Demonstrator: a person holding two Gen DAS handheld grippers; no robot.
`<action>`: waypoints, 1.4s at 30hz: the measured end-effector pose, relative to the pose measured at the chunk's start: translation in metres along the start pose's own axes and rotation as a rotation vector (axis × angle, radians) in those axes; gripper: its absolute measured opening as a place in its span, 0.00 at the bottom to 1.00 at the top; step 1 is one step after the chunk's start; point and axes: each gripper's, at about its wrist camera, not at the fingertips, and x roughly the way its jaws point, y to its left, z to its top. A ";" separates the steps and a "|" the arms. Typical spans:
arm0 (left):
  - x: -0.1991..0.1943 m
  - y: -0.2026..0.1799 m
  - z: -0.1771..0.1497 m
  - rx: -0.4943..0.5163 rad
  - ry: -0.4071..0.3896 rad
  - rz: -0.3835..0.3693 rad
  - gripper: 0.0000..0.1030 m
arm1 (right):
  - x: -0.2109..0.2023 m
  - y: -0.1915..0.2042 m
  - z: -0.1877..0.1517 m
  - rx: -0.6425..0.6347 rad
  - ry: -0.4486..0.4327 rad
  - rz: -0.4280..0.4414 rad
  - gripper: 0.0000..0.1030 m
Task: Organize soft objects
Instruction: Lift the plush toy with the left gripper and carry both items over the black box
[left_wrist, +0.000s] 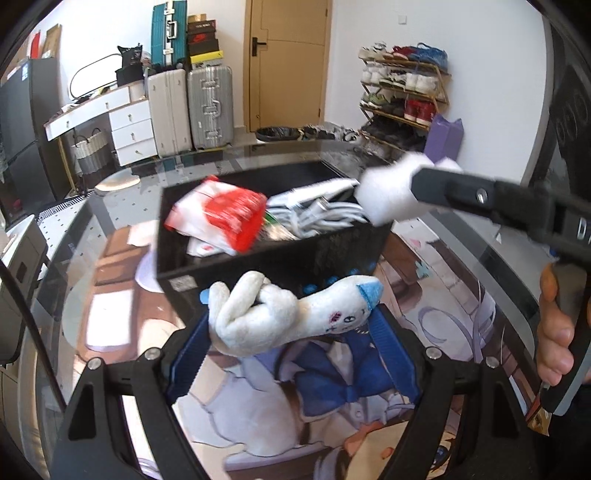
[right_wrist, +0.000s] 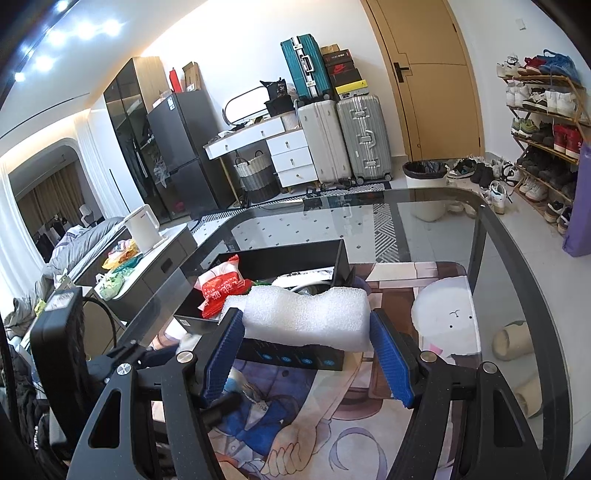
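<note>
Plush toy (left_wrist: 295, 314), fuzzy white with blue ear, pinched in left gripper (left_wrist: 291, 332); right gripper (right_wrist: 306, 343) clamps spongy white foam block (right_wrist: 306, 317) over rigid black box (left_wrist: 258, 254) rim.

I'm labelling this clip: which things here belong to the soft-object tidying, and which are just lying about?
Job:
- white plush toy with blue ear, in left tongs
- white foam block, in right tongs
- black open box

Lying about:
- red-and-white plastic packet in the box
- white cables in the box
- printed mat
</note>
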 end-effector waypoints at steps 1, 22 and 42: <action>-0.002 0.002 0.002 -0.003 -0.007 0.007 0.81 | 0.000 0.001 0.000 0.001 0.000 0.001 0.68; -0.023 0.053 0.055 -0.068 -0.133 0.089 0.81 | 0.015 0.012 0.025 0.026 -0.012 0.002 0.68; 0.020 0.064 0.079 -0.083 -0.121 0.139 0.81 | 0.062 0.012 0.045 0.071 -0.031 -0.091 0.69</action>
